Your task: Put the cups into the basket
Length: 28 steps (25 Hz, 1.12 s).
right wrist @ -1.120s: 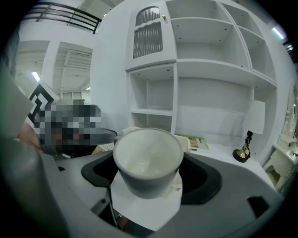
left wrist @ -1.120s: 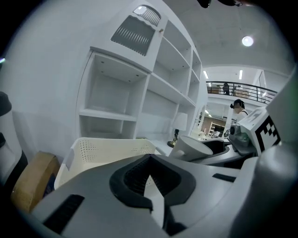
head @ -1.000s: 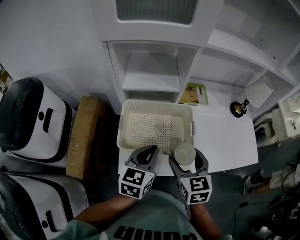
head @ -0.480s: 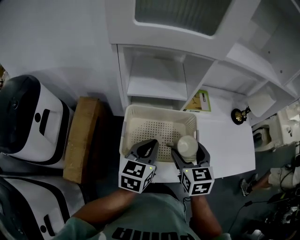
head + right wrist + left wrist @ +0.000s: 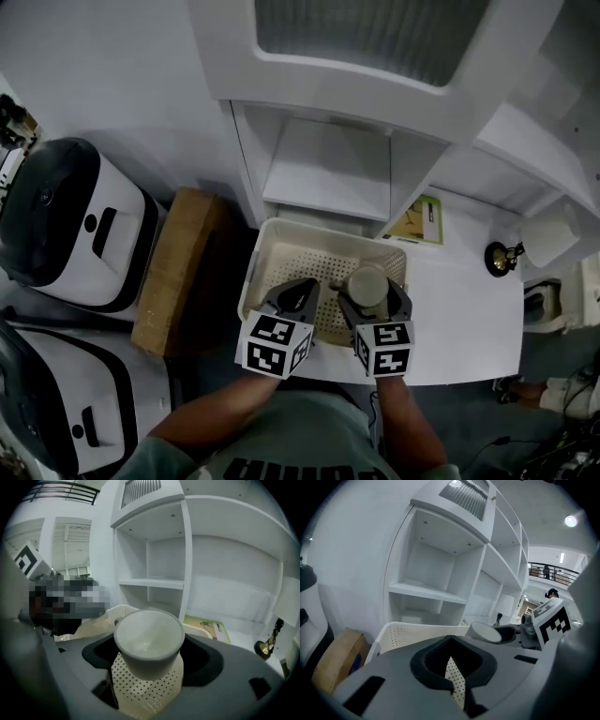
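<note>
A cream perforated basket (image 5: 281,246) stands on the white table below the shelf unit. My right gripper (image 5: 371,292) is shut on a white cup (image 5: 367,285), held upright over the right front part of the basket. In the right gripper view the cup (image 5: 149,641) sits between the jaws, with the basket's perforated floor (image 5: 145,693) under it. My left gripper (image 5: 300,292) hovers over the basket's front left with its jaws together and nothing in them. In the left gripper view the basket rim (image 5: 403,631) and the held cup (image 5: 484,632) show beyond that gripper (image 5: 451,648).
A white shelf unit (image 5: 328,178) rises right behind the basket. A green booklet (image 5: 420,220) and a small black ornament (image 5: 500,258) lie on the table (image 5: 459,309) to the right. A cardboard box (image 5: 173,272) and white-and-black machines (image 5: 70,225) stand to the left.
Both grippers have moved forward from the basket's front edge to over its inside, the right one carrying the cup. The head view has shifted too.
</note>
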Available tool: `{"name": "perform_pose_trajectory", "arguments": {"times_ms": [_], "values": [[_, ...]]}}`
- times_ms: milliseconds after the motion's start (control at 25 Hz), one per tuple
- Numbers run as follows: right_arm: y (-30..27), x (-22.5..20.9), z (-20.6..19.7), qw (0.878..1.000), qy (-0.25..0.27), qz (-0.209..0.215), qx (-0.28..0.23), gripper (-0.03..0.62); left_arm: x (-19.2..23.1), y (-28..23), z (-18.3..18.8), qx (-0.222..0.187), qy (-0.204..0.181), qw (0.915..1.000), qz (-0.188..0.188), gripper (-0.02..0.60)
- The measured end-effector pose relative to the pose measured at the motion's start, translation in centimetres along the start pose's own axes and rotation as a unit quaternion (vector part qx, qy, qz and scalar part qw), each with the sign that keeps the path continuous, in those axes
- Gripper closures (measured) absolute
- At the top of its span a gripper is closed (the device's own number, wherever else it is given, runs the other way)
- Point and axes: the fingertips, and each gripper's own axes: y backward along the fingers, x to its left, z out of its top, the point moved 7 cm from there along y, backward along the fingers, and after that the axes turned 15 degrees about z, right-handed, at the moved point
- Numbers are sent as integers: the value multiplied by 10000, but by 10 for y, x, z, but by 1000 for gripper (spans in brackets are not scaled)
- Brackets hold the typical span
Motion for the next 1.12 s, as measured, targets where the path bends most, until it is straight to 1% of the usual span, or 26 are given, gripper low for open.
{"name": "perform_pose_trajectory", "arguments": {"times_ms": [200, 560, 720, 920, 1120], "values": [[-31, -11, -8, 9993, -129, 242, 236, 210, 0, -19, -6, 267, 82, 9994, 211, 578], [-69, -40, -19, 9969, -303, 344, 642, 210, 0, -37, -14, 597, 140, 9975, 347, 578], [-84, -50, -24, 9959, -251, 317, 805, 210, 3, -45, -18, 724, 189, 9965, 374, 578], [-101, -61, -36, 9934, -322, 306, 1058, 210, 9, -54, -24, 921, 315, 9945, 385, 577], [-110, -58, -39, 9914, -400, 341, 1195, 210, 12, -60, -25, 1019, 322, 9936, 365, 577]]}}
